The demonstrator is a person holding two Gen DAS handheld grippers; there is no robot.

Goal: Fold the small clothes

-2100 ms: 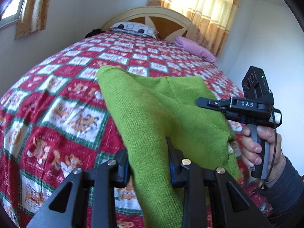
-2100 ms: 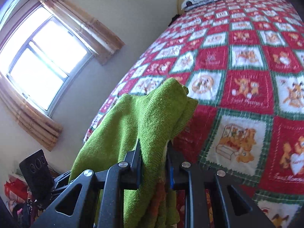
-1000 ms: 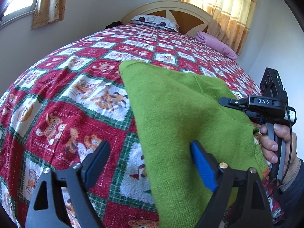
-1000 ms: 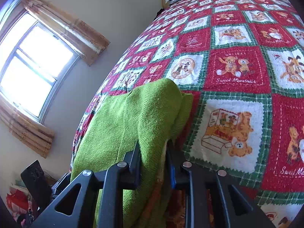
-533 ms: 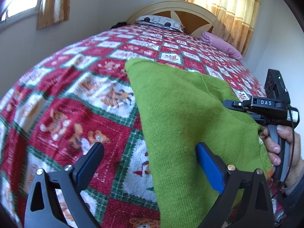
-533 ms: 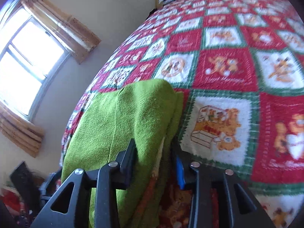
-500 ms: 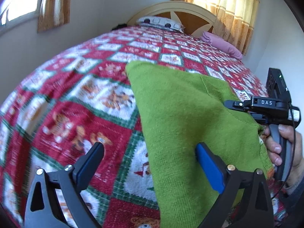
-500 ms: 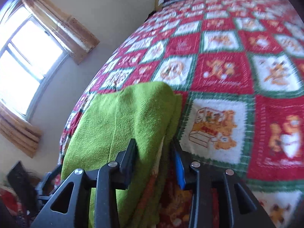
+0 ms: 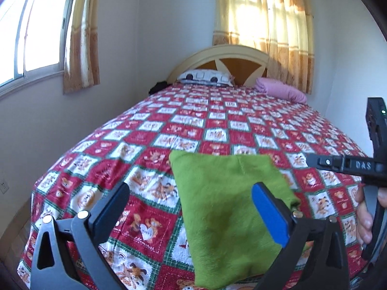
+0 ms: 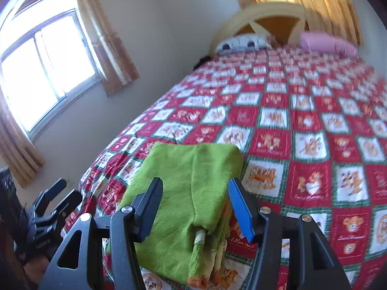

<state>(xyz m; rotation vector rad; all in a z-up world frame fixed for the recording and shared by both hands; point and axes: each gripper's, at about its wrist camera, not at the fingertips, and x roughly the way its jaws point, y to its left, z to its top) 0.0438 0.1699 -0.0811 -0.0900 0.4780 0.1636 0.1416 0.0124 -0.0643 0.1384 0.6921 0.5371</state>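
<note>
One orange hem (image 10: 196,282) (right wrist only) under green garment (image 10: 191,193)

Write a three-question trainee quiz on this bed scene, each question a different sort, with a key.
1. True or false: the right gripper is clamped on the green sweater.
2. Multiple choice: the green sweater lies on (A) the wooden floor, (B) the red patchwork bedspread, (C) the pink pillow.
3. Fill in: the left gripper has its jaws ____.

Key:
1. False. Its jaws stand apart, one on each side of the sweater.
2. B. It lies folded near the foot of the bed, far from the pink pillow by the headboard.
3. Open.
</note>
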